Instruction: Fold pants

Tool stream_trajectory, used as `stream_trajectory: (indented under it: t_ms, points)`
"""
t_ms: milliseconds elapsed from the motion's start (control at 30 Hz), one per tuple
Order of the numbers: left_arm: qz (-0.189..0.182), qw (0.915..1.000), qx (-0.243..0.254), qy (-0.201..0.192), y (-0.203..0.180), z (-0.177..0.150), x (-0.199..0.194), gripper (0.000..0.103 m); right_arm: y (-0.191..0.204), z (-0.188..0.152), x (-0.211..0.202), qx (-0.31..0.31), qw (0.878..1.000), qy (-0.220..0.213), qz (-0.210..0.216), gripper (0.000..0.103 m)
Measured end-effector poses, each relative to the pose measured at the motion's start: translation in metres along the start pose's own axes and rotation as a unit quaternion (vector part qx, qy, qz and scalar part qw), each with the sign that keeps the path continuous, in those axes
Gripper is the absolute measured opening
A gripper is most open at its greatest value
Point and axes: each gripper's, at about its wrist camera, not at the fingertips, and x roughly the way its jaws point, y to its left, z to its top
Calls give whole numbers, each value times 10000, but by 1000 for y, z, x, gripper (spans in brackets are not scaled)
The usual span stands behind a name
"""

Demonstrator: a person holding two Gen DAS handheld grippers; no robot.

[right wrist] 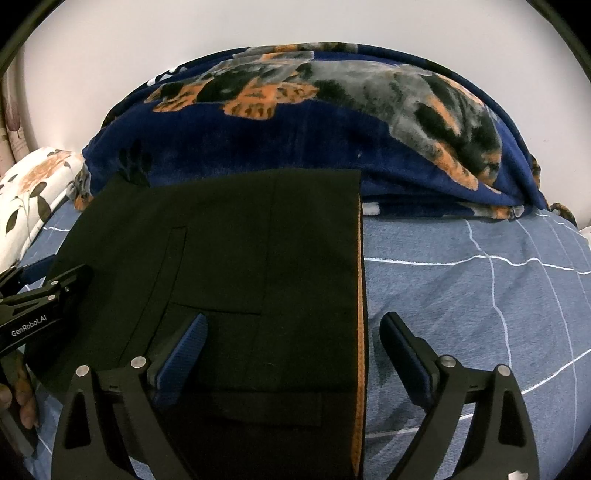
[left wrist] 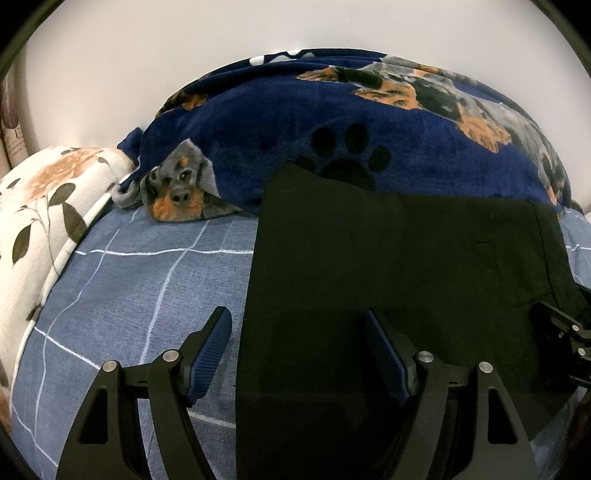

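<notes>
Pants (right wrist: 236, 266) lie flat on the blue checked bedsheet (right wrist: 480, 302), folded. Left gripper (left wrist: 299, 347) and right gripper (right wrist: 291, 350) straddle opposite edges, jaws open, gripping nothing; pinch every layer evenly.

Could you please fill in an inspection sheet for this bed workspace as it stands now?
Surface: blue checked bedsheet, fairly smooth.
Job's things: black pants lying flat, orange trim along their right edge.
Clutter: navy dog-print blanket bunched behind the pants; floral pillow far left.
Grippers: left gripper open, straddling the pants' left edge; right gripper open, straddling their right edge; neither is gripping.
Cables: nothing seen.
Surroundings: plain white wall behind the bed.
</notes>
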Motion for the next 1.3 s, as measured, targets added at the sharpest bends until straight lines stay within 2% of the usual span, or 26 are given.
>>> stream_trajectory:
  t_ms: [1300]
  points:
    - [4, 10000, 8, -8, 0, -1, 0, 76, -2, 0, 3, -26, 10000, 27, 11, 99]
